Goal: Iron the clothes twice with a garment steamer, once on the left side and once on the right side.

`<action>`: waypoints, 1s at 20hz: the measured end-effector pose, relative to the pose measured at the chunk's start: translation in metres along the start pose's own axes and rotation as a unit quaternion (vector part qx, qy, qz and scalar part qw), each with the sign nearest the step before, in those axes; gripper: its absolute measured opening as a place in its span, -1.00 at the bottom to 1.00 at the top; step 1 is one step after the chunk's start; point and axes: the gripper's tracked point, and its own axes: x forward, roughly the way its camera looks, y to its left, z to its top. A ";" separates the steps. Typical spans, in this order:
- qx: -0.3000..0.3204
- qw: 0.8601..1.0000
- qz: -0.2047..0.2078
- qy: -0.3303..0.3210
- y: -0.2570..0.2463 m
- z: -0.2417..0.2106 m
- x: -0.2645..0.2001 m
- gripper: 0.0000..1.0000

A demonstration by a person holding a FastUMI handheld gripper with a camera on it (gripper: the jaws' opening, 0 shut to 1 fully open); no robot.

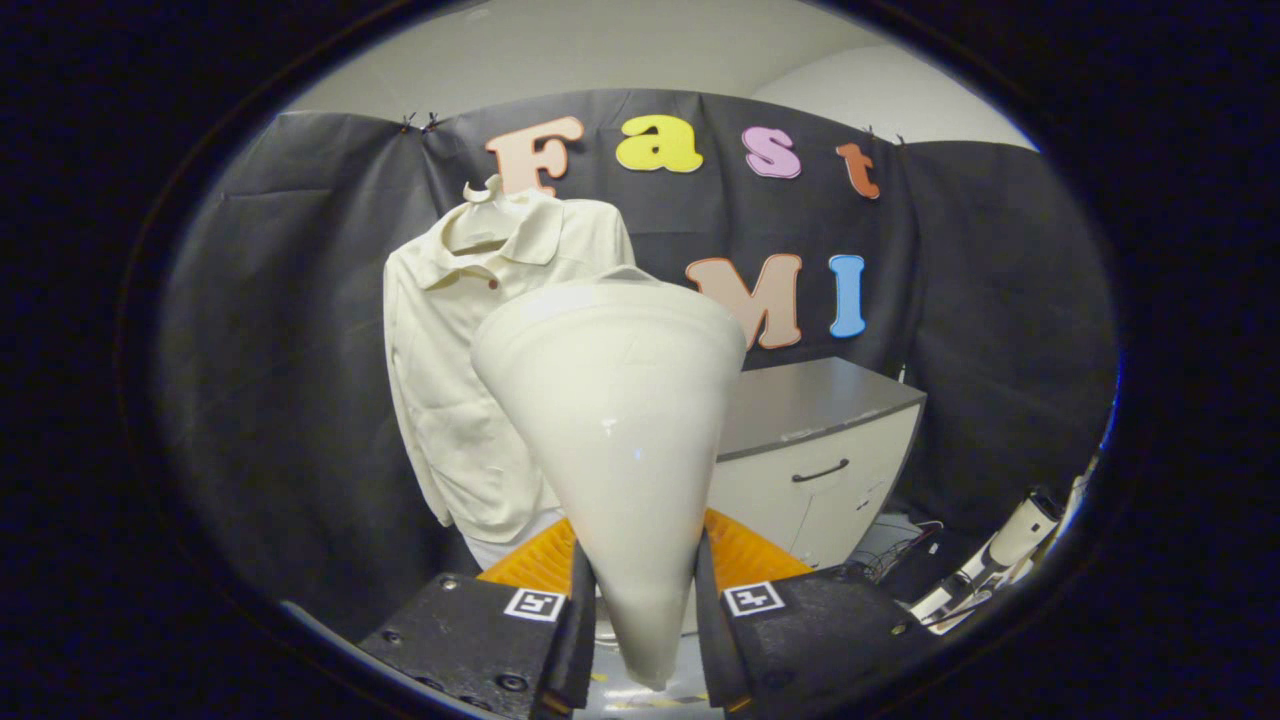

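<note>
shirt (470,380): far left, hung on a hanger (480,195) against the booth wall, collar up, front facing the camera; its right half is hidden behind the steamer head. looks like thin, soft cloth, so i judge it will swing and give under any push rather than resist.
shirt handling: light and limp; a head pressed hard would likely shove it back to the wall, so a light stroke down each side seems wiser.
steamer (612,420): centre, near, a pale glossy cone that widens away from the jaws, its broad face turned toward the shirt. it sits apart from the cloth, not yet touching it.
steamer handling: hard, smooth plastic, probably slippery; the taper means it could slide out through the jaws if the grip eases. the narrow neck is the sensible place to hold, and that is where it is held.
gripper (640,610): near, bottom centre; the jaws are closed on the steamer's narrow neck, one finger pressing each side.
weight: the wide head reaches well beyond the fingers, so i judge it front-heavy and apt to tip in the grip.
cabinet (820,450): right, beyond the steamer, grey top, pale door with a dark handle; clear of the work.
cables (900,545): far right, low on the floor beside the cabinet, with some pale gear nearby; what it is i cannot tell.
</note>
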 end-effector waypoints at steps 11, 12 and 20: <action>0.000 1.000 0.013 -0.016 0.023 0.004 -0.002 -0.13; -0.001 1.000 0.013 -0.015 0.024 0.004 -0.001 -0.13; -0.004 1.000 0.017 -0.011 0.036 0.000 0.001 -0.13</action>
